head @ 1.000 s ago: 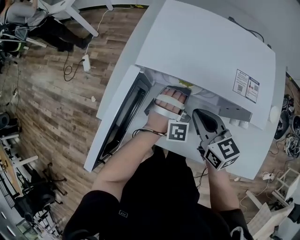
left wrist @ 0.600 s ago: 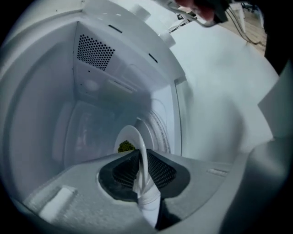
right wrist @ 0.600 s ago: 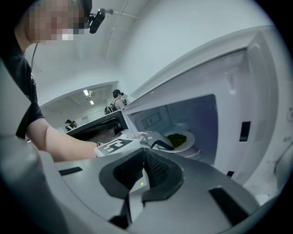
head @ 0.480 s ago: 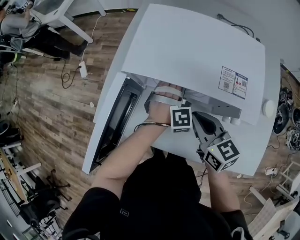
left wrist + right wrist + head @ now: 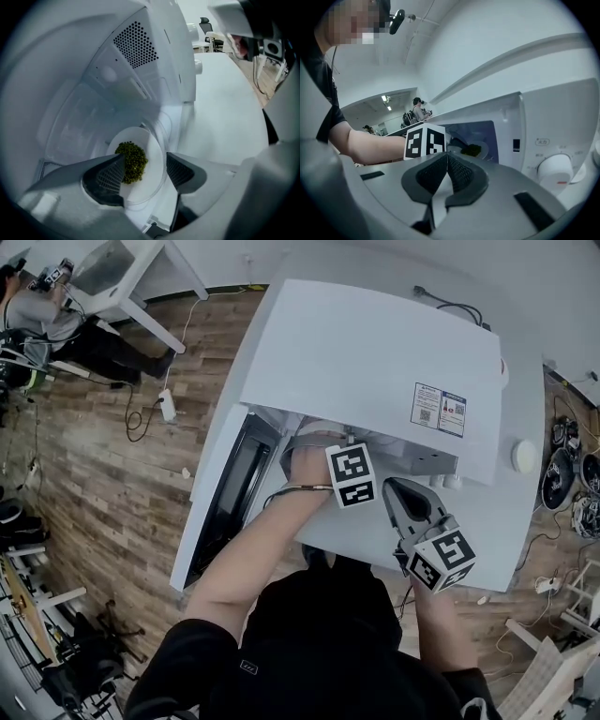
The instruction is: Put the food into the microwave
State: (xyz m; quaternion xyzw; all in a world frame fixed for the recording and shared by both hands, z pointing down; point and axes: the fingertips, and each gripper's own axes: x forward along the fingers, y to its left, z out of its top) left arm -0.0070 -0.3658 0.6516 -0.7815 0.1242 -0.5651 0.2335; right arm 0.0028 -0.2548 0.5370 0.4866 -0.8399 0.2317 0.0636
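A white plate (image 5: 149,154) with a heap of green peas (image 5: 132,161) lies on the floor of the white microwave (image 5: 375,362). My left gripper (image 5: 145,161) reaches into the cavity, its jaws opening, one on each side of the plate's near rim, pads off it. In the head view only its marker cube (image 5: 352,474) and the hand show; the jaws are hidden under the microwave's top. My right gripper (image 5: 394,488) hovers just outside the opening, shut and empty (image 5: 446,157). From there the peas (image 5: 472,150) show inside.
The microwave door (image 5: 225,493) hangs open to the left. A control dial (image 5: 555,171) sits on its right panel. The microwave stands on a white table (image 5: 511,521) above wood flooring. A power cable (image 5: 450,304) runs behind. Desks and chairs stand far left.
My left hand has slid deeper under the microwave's top, so its fingers no longer show, and its marker cube has rolled. The right gripper shifted slightly.
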